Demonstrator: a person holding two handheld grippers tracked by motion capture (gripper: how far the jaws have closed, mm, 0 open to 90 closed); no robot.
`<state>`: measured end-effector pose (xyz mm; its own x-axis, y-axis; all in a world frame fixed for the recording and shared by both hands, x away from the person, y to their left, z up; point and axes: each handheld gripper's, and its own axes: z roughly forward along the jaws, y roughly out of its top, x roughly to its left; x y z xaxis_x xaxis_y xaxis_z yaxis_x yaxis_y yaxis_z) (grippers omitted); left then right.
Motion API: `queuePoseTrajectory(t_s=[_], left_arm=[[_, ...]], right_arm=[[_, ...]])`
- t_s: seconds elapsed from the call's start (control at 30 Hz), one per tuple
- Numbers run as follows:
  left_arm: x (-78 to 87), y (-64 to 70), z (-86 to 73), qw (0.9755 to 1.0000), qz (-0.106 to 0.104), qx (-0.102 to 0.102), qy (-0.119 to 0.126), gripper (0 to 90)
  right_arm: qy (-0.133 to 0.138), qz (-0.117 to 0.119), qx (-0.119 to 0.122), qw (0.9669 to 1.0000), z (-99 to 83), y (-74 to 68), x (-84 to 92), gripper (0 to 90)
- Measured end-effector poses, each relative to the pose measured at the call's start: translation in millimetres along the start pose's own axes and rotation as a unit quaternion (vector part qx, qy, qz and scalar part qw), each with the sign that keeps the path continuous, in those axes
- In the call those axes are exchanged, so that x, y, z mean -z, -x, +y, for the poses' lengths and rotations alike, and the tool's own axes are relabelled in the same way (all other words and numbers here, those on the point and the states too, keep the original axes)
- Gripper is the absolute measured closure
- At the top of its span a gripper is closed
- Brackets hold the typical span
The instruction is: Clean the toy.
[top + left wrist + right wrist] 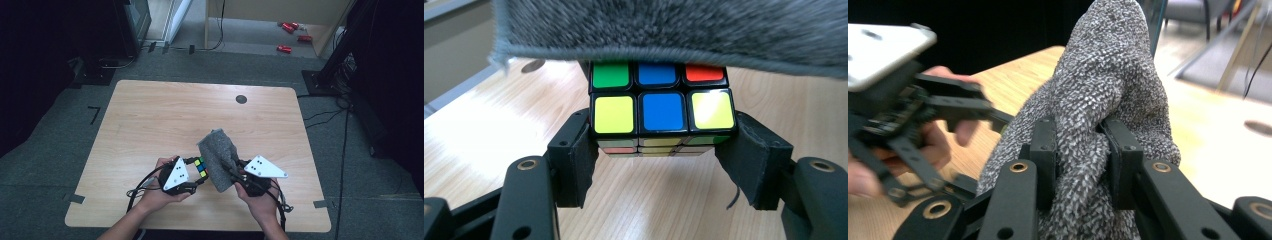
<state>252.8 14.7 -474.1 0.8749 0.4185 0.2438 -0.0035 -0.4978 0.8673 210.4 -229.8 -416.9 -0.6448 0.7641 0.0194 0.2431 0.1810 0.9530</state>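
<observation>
So near the front edge of the table point(150, 115) we've got the left gripper point(663, 165) pinching a puzzle cube point(663, 112) by its two sides, held just off the wood. Our right gripper point(1078, 155) is clamped on a bunched-up grey cloth point(1108, 75), which stands up just beside the cube and hangs over its top

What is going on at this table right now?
A person at a wooden table works with a gripper in each hand. The left gripper is clamped on a colour puzzle cube, holding it just above the tabletop. The right gripper pinches a grey fuzzy cloth and holds it up against the cube; in the left gripper view the cloth's edge overhangs the cube's top row. It looks like wiping or covering the cube.
</observation>
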Motion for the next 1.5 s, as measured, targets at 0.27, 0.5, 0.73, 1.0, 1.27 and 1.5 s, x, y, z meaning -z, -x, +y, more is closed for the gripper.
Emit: queuePoseTrajectory(t_s=[0.27, 0.5, 0.73, 1.0, 1.27, 1.5], left_arm=[[0.5, 13.4, 10.9, 0.9997, 0.012, -0.019, -0.011, 35.3], [0.4, 15.1, 10.8, 0.9995, 0.013, -0.026, -0.009, 35.4], [-0.1, 13.8, 9.3, 0.9996, 0.010, -0.024, -0.010, 35.3], [-1.2, 11.7, 8.2, 0.9997, 0.008, -0.018, -0.017, 35.3], [1.3, 13.3, 9.8, 0.9997, 0.012, -0.020, -0.008, 35.3], [1.3, 12.1, 9.2, 0.9998, 0.010, -0.018, -0.006, 35.3]], right_arm=[[-0.050, -0.004, 0.134, 0.9898, -5.2, -56.0, -21.6, 71.1], [-0.051, -0.028, 0.133, 0.9894, -6.0, -49.9, -21.9, 71.2], [-0.043, -0.066, 0.107, 0.9912, -2.6, -29.5, -12.9, 71.5], [-0.037, -0.046, 0.109, 0.9923, -1.4, -37.0, -12.3, 71.4], [-0.054, -0.041, 0.147, 0.9868, -6.4, -52.3, -22.3, 71.6], [-0.049, -0.095, 0.116, 0.9875, -2.1, -28.1, -12.2, 71.9]])
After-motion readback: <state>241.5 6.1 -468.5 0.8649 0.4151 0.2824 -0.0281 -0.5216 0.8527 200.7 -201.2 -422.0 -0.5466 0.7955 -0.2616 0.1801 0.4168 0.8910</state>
